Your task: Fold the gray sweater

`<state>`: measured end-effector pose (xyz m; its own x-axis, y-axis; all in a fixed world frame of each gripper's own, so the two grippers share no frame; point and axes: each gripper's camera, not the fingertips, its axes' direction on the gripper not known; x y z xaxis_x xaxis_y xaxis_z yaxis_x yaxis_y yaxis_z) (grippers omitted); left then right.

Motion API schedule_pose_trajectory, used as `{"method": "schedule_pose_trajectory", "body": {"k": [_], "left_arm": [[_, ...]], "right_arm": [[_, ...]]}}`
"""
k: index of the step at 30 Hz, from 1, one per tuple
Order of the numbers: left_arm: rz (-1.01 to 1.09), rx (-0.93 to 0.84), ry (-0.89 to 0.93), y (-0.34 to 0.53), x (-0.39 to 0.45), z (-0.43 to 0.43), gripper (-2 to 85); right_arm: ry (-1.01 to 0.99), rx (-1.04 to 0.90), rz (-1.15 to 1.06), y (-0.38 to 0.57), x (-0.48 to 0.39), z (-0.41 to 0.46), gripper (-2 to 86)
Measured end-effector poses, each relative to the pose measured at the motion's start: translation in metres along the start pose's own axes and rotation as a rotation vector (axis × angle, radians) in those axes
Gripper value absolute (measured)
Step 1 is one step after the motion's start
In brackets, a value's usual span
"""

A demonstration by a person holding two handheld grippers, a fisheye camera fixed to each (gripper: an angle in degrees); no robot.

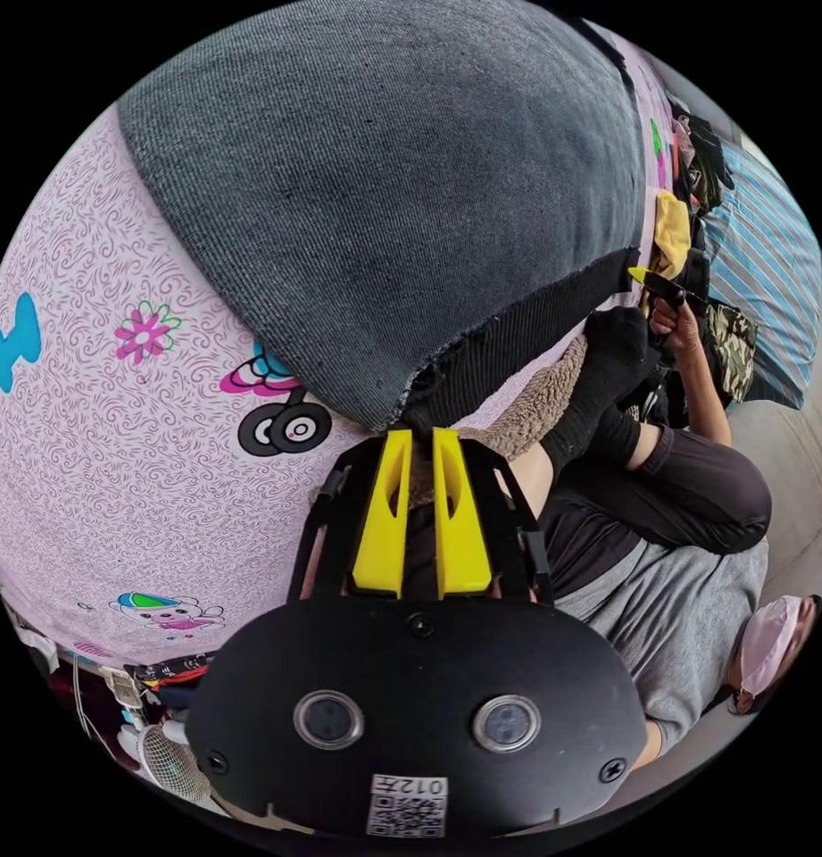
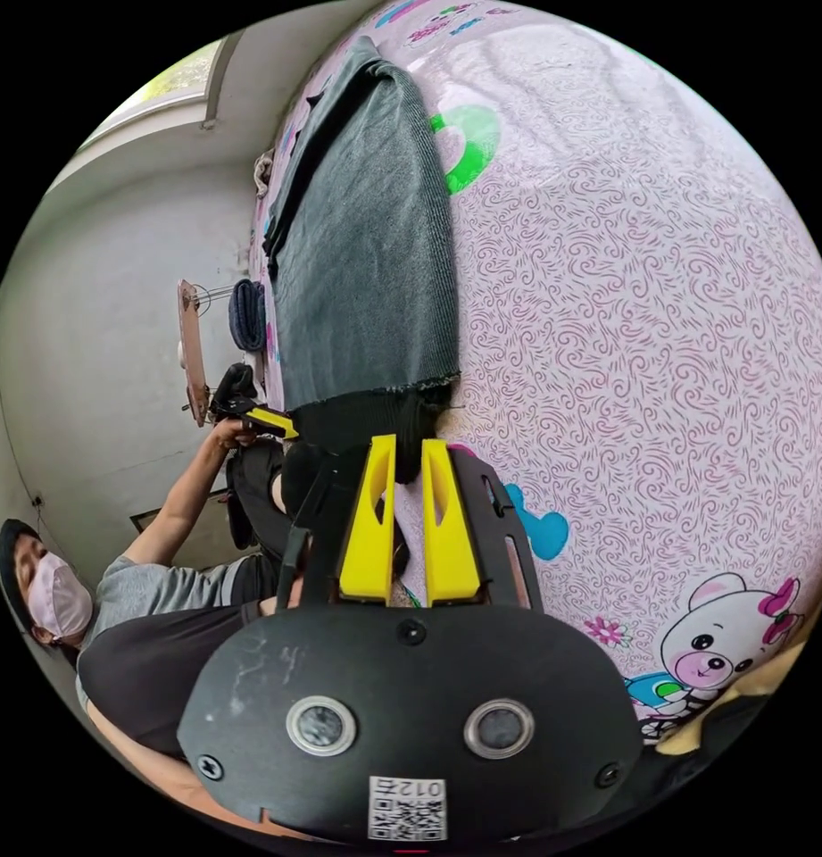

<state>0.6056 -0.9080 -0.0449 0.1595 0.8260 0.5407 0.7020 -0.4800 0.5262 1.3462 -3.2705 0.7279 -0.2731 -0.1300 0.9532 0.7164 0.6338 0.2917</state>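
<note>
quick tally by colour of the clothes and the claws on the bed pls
gray: 1, the gray sweater spread on the pink printed sheet
yellow-jawed: 2, the left claw and the right claw, each closed on the sweater's dark ribbed hem
mixed colours: 1 pile of other clothes, too jumbled to count singly
total: 4

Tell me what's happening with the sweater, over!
Left gripper shut on hem. Right gripper shut on hem too. Gray sweater flat on pink patterned sheet. Nothing in the way.
</note>
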Motion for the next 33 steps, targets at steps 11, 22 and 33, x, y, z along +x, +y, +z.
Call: {"method": "schedule_pose_trajectory", "body": {"k": [11,22,33], "left_arm": [[0.231,0.306,0.149,0.125,0.047,-0.083,1.1],[0.358,0.787,0.258,0.329,0.071,-0.158,1.4],[0.48,1.109,0.306,0.506,0.114,-0.155,1.5]], "right_arm": [[-0.241,0.238,-0.145,0.079,0.019,-0.012,-0.6],[-0.449,0.483,-0.37,0.171,0.006,-0.015,-0.8],[-0.559,0.483,-0.608,0.277,-0.023,-0.007,-0.9]]}}
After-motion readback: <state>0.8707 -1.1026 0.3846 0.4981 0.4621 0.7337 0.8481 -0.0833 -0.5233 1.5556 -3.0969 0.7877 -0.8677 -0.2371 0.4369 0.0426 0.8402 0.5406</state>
